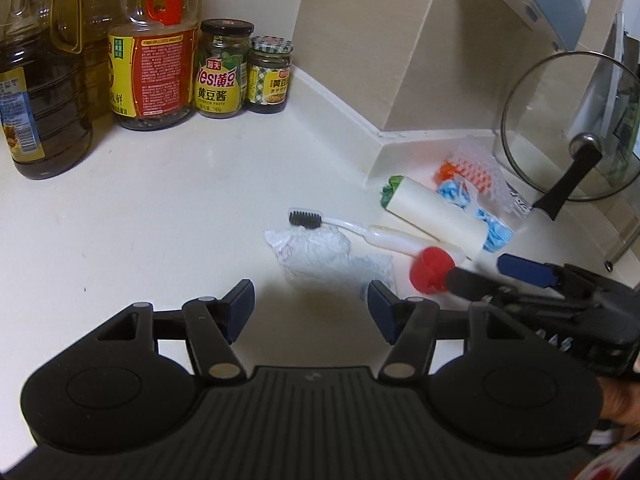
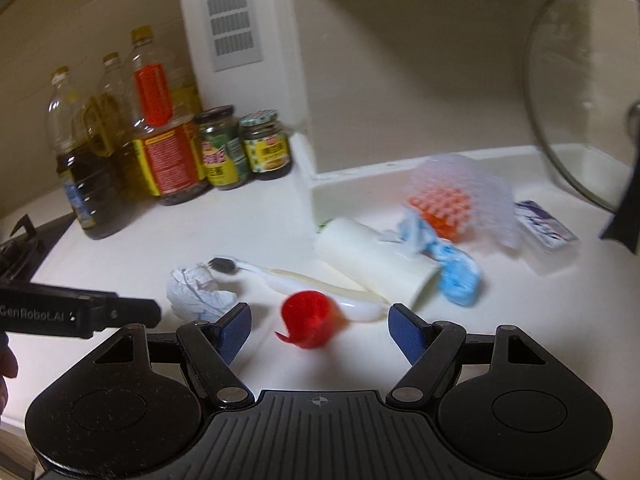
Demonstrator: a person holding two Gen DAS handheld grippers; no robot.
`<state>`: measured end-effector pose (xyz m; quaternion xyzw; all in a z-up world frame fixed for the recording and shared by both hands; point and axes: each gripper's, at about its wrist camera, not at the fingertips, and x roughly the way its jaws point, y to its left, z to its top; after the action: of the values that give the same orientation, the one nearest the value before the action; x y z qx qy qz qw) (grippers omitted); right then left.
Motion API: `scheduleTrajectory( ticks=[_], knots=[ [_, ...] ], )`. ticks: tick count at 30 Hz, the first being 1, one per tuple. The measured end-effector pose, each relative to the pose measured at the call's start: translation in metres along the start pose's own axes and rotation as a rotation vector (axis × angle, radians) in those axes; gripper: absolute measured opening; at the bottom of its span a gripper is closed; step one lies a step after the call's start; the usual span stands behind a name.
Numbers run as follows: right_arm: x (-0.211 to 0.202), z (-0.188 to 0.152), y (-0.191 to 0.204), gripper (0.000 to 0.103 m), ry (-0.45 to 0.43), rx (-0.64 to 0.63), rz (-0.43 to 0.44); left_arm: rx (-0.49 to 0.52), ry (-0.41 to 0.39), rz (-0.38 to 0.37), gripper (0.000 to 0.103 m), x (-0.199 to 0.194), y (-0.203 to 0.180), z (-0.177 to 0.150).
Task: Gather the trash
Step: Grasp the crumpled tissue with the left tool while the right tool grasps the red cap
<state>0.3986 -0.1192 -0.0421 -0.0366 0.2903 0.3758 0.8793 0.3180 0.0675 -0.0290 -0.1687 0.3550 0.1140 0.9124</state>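
Your left gripper (image 1: 311, 309) has its jaws standing apart with nothing between them but bare white counter (image 1: 160, 216). Just ahead of them lies a crumpled white tissue (image 1: 320, 254), its near edge reaching toward the right jaw. A white toothbrush (image 1: 352, 229) with dark bristles rests across the far side of the tissue. Beyond the right jaw sits a red cap (image 1: 432, 268), and past it a white roll (image 1: 434, 216) lying on its side.

Your right gripper (image 2: 320, 330) has its jaws wide and holding nothing. The red cap (image 2: 308, 318) lies on the counter in the gap between them, slightly ahead of the tips and touching neither jaw. The tissue (image 2: 198, 290) is just ahead of the left jaw, the toothbrush (image 2: 304, 282) runs across behind the cap, and the roll (image 2: 372, 264) lies ahead of the right jaw. Further on are crumpled blue and white wrappers (image 2: 456, 276), a clear bubbled sheet (image 2: 464, 196) over something orange, and a small flat packet (image 2: 544, 226).

Far ahead to the left of both jaws stand oil bottles (image 2: 92, 176) and two jars (image 2: 244, 148) against the wall. A glass pot lid (image 1: 568, 128) leans far off to the right
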Motion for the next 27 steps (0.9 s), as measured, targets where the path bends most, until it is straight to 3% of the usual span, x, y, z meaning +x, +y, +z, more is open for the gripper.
scheduleTrajectory(
  ticks=[3, 8, 9, 22, 24, 27],
  knots=[
    [0.015, -0.001, 0.004, 0.059, 0.023, -0.011, 0.012, -0.013, -0.002, 0.006, 0.059, 0.004, 0.003, 0.003],
    [0.029, -0.003, 0.009, 0.050, 0.040, -0.018, -0.009, -0.028, -0.003, 0.010, 0.059, 0.011, 0.005, 0.006],
    [0.031, -0.003, 0.009, 0.037, 0.043, -0.016, -0.011, -0.031, -0.003, 0.009, 0.059, 0.012, 0.005, 0.006],
    [-0.006, -0.011, -0.010, 0.035, 0.008, 0.064, -0.055, -0.090, 0.011, -0.008, 0.057, 0.042, -0.008, 0.010],
    [-0.010, -0.013, -0.012, 0.035, 0.010, 0.069, -0.061, -0.095, 0.011, -0.007, 0.040, 0.046, -0.008, 0.009],
    [-0.015, -0.016, -0.013, 0.035, 0.010, 0.078, -0.071, -0.111, 0.004, -0.007, 0.034, 0.045, -0.005, 0.007]
  ],
)
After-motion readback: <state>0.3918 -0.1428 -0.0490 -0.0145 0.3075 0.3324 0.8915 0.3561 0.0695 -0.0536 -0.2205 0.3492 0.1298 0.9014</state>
